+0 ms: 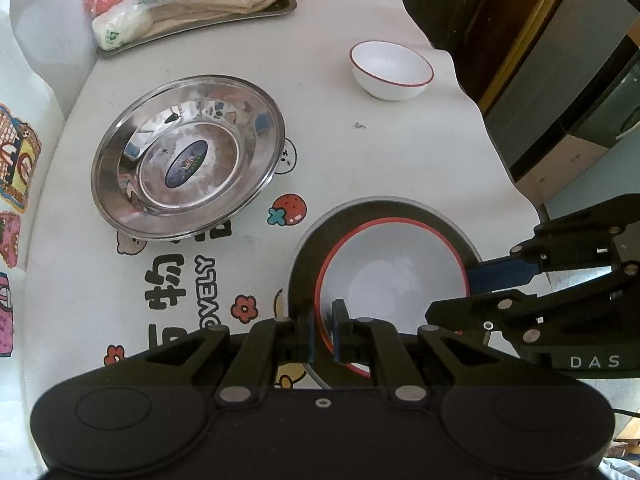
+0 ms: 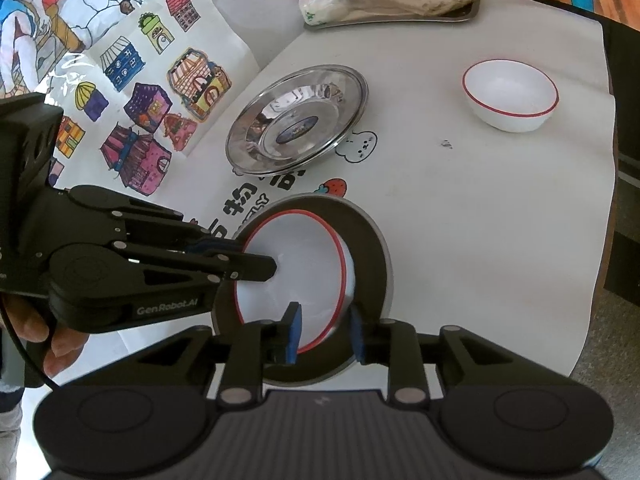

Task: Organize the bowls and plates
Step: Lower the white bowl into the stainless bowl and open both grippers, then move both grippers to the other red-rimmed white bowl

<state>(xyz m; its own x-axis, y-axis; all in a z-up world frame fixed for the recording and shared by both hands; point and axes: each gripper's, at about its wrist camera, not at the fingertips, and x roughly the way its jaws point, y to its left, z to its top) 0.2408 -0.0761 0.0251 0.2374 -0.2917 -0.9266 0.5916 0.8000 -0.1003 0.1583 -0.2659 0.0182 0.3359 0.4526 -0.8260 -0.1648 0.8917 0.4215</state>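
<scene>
COUNT: two red-rimmed white bowls, near bowl point(image 1: 394, 276) in dark plate point(image 1: 304, 256), far bowl point(image 1: 391, 69) alone on table point(image 1: 400, 160); one steel dish point(image 1: 188, 156); one tray point(image 1: 280, 10) | TONGS: left tongs point(image 1: 323, 334) clamped on near bowl's rim; right tongs point(image 2: 326, 336) apart, straddling its rim | HIDDEN: dish sticker unreadable, tray bags blurred | TEXT: "LOVELY", "DAS", "GenRobot.AI"

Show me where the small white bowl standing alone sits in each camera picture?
Left wrist view: small white bowl, upper right of centre, near the table's far edge.
Right wrist view: same bowl, upper right.
Shared landmark: the shiny steel plate lies to its left in both.
</scene>
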